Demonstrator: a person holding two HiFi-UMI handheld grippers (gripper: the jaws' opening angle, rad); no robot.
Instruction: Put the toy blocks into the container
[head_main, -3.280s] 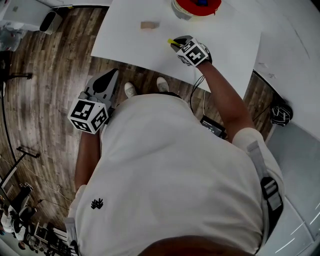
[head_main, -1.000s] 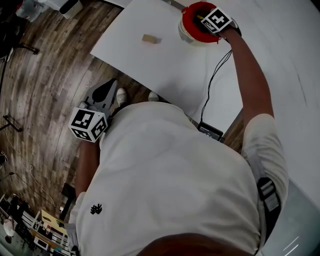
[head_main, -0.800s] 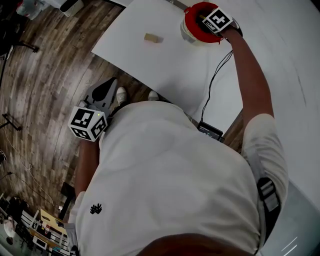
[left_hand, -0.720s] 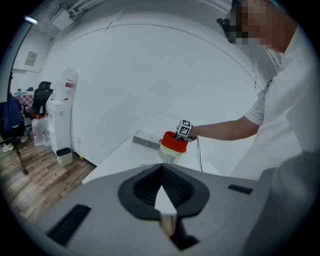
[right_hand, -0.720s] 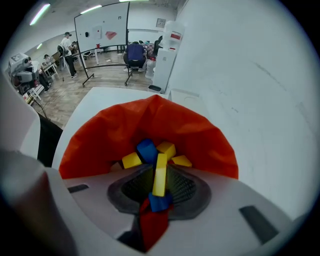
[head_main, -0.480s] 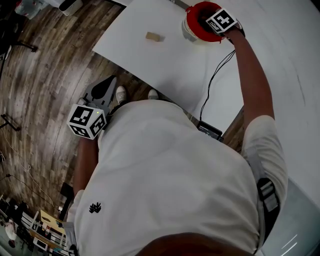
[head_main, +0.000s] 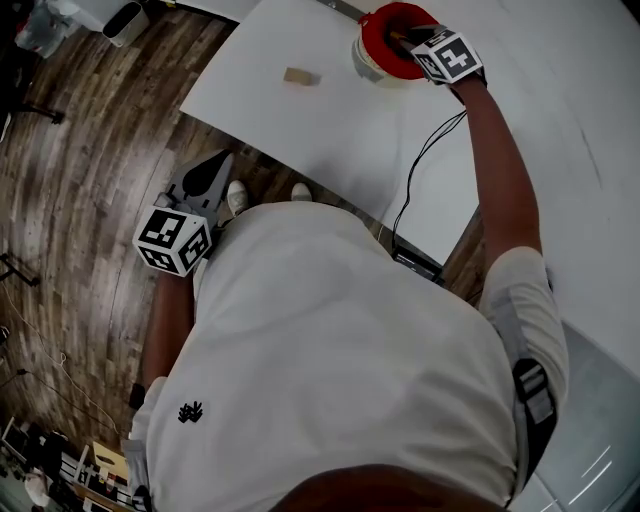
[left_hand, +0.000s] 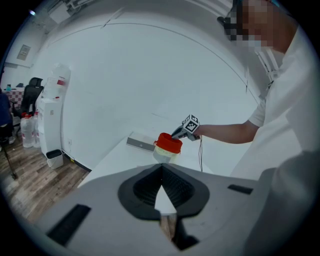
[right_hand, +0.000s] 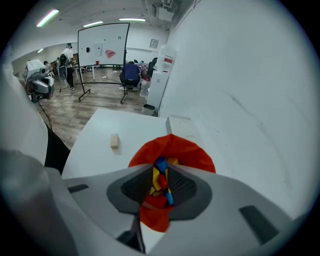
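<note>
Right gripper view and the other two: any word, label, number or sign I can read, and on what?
No legible text in any view.
Whiteboard: marks and a red patch, too blurred.
Water dispenser label: red, too small.
Shirt emblem: dark shape, no letters.
Marker cube: black-and-white squares only.

Head view: the right gripper (head_main: 405, 38), jaws lately closing on nothing, covered part of the container (head_main: 378, 62) mouth. Right gripper view: its body hid much of the container; the blocks (right_hand: 160, 172) showed only through the jaw gap, number indeterminate.
</note>
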